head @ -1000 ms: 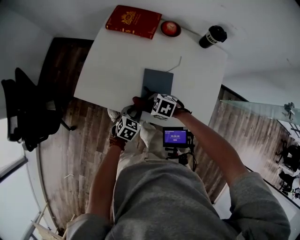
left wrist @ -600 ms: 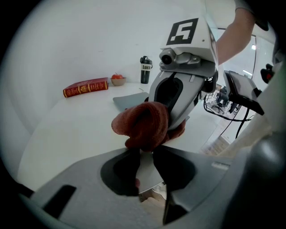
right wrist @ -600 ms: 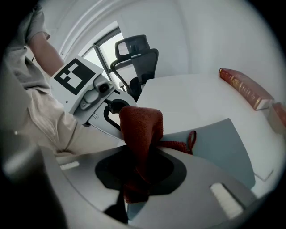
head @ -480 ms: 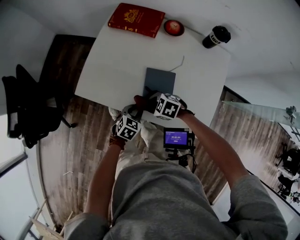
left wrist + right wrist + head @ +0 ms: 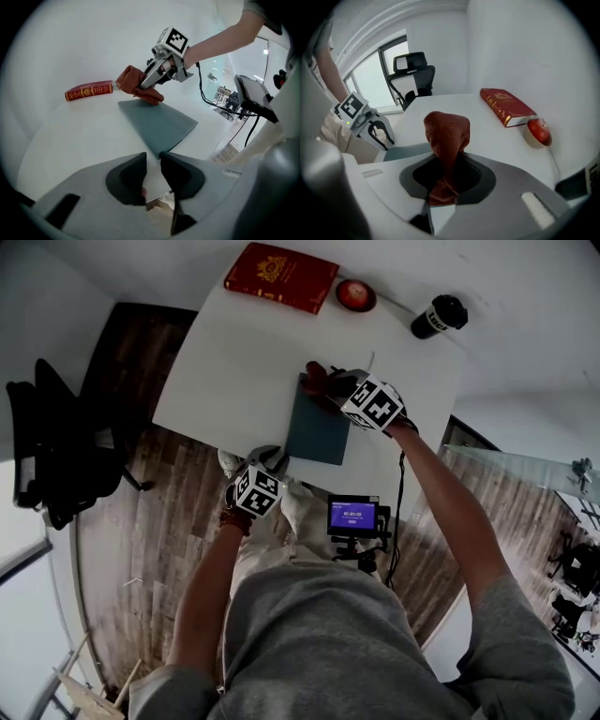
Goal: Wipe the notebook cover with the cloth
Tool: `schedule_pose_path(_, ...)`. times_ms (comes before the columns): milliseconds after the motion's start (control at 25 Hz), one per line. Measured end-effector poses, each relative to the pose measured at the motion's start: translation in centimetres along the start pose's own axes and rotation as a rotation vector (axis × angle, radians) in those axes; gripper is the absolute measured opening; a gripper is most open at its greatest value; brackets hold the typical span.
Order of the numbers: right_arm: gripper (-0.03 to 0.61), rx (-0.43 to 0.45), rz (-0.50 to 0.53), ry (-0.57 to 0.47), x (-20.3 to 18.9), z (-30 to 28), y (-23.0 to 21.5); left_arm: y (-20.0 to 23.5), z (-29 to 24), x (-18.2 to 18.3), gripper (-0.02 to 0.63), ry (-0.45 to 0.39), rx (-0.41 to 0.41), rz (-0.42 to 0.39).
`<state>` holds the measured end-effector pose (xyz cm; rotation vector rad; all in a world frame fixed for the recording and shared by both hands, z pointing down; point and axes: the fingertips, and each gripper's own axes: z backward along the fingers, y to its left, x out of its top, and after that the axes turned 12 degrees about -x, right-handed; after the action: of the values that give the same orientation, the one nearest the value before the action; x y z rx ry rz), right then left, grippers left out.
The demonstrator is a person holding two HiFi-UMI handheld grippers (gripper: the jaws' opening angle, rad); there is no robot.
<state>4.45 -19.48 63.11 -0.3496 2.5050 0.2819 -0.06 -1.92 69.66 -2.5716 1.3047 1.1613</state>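
The right gripper's (image 5: pixel 445 176) fingers are pinching the red cloth (image 5: pixel 446 131) at the notebook's (image 5: pixel 317 427) far edge. The left gripper's (image 5: pixel 153 164) fingers are standing slightly apart, empty.

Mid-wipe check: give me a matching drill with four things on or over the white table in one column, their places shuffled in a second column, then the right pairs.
Things
1. rust-red terry cloth
2. dark red hardcover book
3. red apple
4. black lidded cup

Places
A. far right corner of the white table
B. pinched in the right hand-held gripper, at the far edge of the grey-blue notebook
C. far left corner of the table
D. between the book and the cup

Pairs: 1-B, 2-C, 3-D, 4-A
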Motion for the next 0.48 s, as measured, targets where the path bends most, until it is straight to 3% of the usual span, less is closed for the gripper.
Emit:
schedule_pose_path(200, 0.092, -0.081, 0.031, 0.061, -1.5, -1.7, -3.3, 0.0, 0.0, 0.0, 0.092, -0.001, 0.007, 0.0)
schedule_pose_path(480, 0.094, -0.056, -0.006, 0.114, -3.1, -3.9, -2.7, 0.0, 0.0, 0.1, 0.092, -0.006, 0.001, 0.0)
